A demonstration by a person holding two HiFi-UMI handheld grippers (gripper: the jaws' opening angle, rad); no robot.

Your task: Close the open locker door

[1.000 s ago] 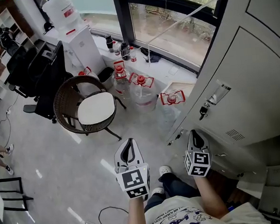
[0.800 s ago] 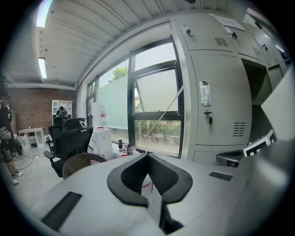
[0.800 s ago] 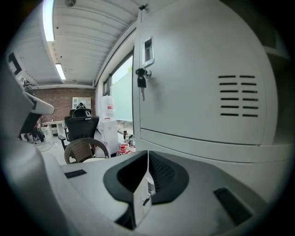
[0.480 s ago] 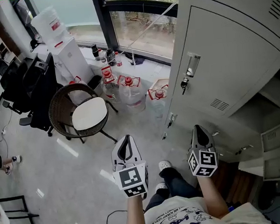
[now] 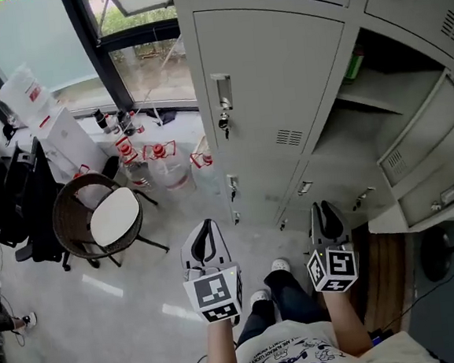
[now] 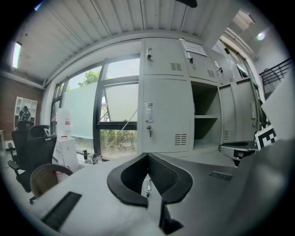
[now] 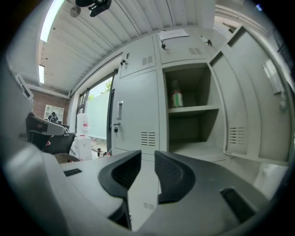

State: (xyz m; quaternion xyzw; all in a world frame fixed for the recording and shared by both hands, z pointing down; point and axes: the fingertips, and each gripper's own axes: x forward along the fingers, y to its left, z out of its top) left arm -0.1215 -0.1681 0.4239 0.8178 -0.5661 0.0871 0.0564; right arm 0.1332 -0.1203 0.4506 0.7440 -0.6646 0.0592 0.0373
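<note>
With the left gripper (image 5: pixel 206 227) closed on nothing and the right gripper (image 5: pixel 321 208) just parting its empty jaws, the open locker door (image 5: pixel 434 158) stood ahead at the right, probably best pushed near its free edge.

Grey metal locker door (image 7: pixel 236 92), louvred vent low on panel: stood upright, swung wide open at right of shelved compartment (image 7: pixel 189 131).

Clear floor and air are lying in front of the open compartment (image 5: pixel 349 134), giving free passage. The open locker door (image 5: pixel 424 132) is jutting out at its right. A shelf (image 7: pixel 189 109) and bottle (image 7: pixel 175 98) are filling its inside, and a wicker chair (image 5: pixel 96 220) is standing well left.
</note>
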